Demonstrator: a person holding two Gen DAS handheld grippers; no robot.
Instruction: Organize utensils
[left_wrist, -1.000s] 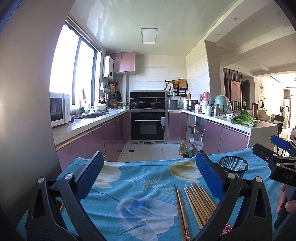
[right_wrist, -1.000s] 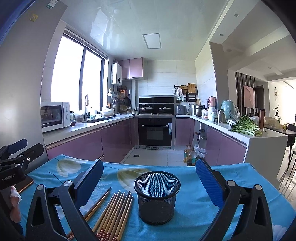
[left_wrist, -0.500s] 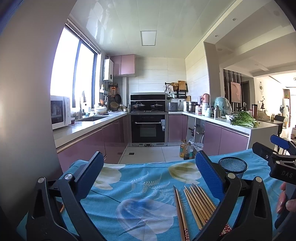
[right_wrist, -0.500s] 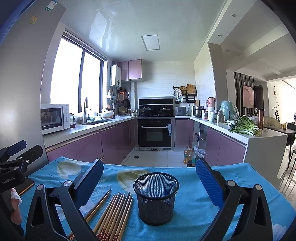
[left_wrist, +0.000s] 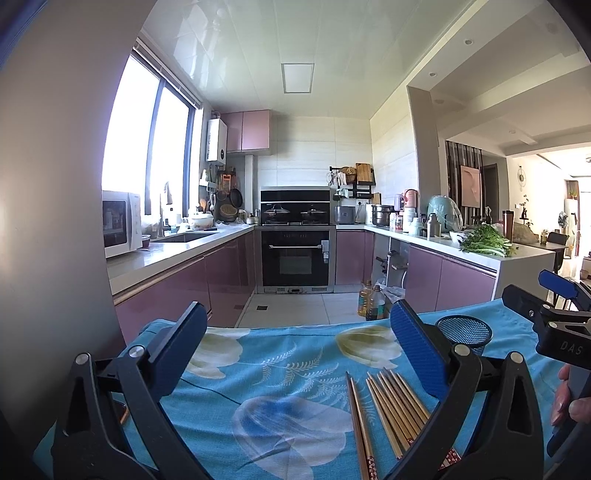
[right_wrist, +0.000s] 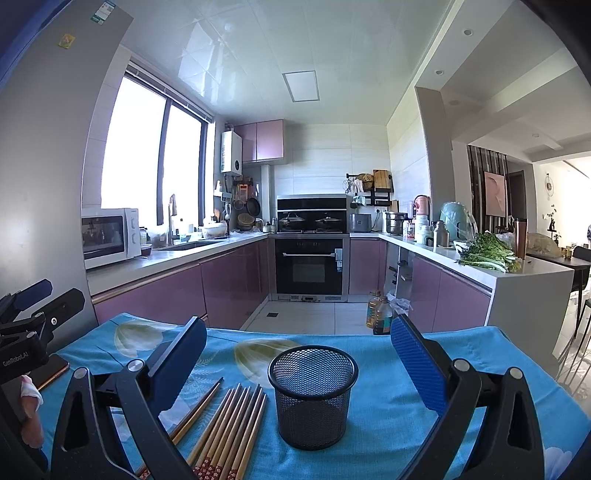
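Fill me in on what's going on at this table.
A person holds a two-finger gripper in each hand over a table with a blue floral cloth. Both the left gripper and the right gripper are open and hold nothing. A row of chopsticks lies flat on the cloth beside an upright black mesh cup, which looks empty. The right gripper faces the cup. No chopstick is in the cup yet.

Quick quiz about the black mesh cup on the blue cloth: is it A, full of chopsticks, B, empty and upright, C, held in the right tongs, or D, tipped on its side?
B: the black mesh cup stands upright and empty, with the chopsticks lying beside it on the cloth.
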